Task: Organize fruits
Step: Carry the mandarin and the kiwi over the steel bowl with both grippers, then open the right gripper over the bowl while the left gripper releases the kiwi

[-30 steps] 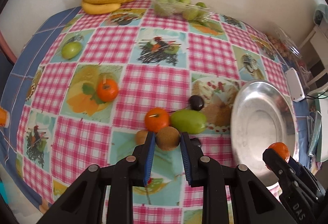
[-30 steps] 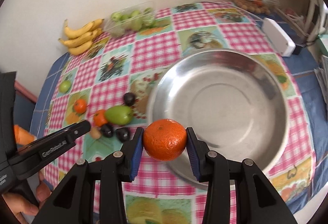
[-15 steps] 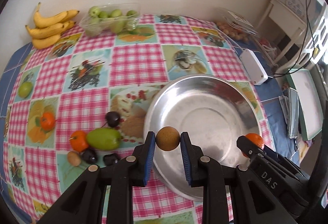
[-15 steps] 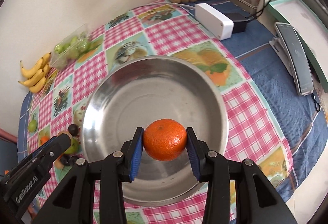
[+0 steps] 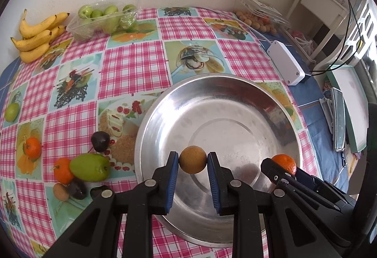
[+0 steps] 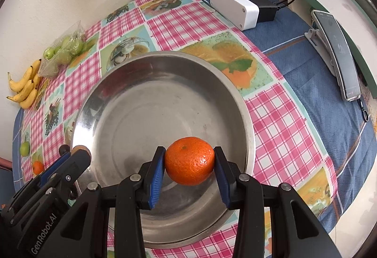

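L gripper point(image 5: 192, 161) clamps brown fruit point(image 5: 192, 159), R gripper point(image 6: 189, 164) clamps mandarin point(image 6: 189, 163) (both inside bowl point(image 6: 245, 116) rim).

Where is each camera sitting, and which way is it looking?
Left wrist view: sits on the left claw, looking along it over the bowl toward the wall; its own fingers grip a brown fruit, and the right claw pokes in with the orange.
Right wrist view: sits on the right claw, looking across the bowl; its fingers grip the orange, and the left claw shows at lower left.
Both share the bowl, bananas and white box.
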`<state>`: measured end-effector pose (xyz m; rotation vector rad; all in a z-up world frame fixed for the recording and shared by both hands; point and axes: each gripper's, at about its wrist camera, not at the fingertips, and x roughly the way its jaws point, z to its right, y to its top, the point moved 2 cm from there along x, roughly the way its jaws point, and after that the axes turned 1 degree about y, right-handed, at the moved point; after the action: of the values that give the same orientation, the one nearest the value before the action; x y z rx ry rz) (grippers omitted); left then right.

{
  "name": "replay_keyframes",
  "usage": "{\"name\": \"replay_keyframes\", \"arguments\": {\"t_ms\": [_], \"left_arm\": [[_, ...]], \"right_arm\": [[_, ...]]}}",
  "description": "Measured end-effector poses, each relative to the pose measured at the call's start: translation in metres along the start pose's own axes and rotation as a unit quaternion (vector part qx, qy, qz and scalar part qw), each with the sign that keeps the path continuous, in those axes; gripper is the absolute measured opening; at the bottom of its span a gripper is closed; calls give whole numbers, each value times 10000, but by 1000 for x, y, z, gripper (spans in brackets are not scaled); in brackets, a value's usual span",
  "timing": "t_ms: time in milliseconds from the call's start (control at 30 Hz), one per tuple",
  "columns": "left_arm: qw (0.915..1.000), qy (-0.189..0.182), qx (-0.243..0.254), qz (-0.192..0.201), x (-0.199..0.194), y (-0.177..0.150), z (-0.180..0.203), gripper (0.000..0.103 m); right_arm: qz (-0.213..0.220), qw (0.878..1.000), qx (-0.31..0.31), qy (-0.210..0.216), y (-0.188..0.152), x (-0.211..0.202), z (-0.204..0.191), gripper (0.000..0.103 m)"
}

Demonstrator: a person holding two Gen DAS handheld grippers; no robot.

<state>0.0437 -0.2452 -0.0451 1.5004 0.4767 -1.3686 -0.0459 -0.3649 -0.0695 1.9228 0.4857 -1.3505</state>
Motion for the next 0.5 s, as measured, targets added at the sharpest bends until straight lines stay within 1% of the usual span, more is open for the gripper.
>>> {"name": "replay_keyframes", "arguments": {"t_ms": [233, 500], "left_arm": [[9998, -17, -53, -193, 11, -6, -3, 27], [9996, 0, -49, -288, 14, -8, -2, 28]], "right_arm": [[-134, 9999, 3, -44, -1, 9, 2, 42], [-182, 9998, -15, -25, -4, 11, 2, 43]]}}
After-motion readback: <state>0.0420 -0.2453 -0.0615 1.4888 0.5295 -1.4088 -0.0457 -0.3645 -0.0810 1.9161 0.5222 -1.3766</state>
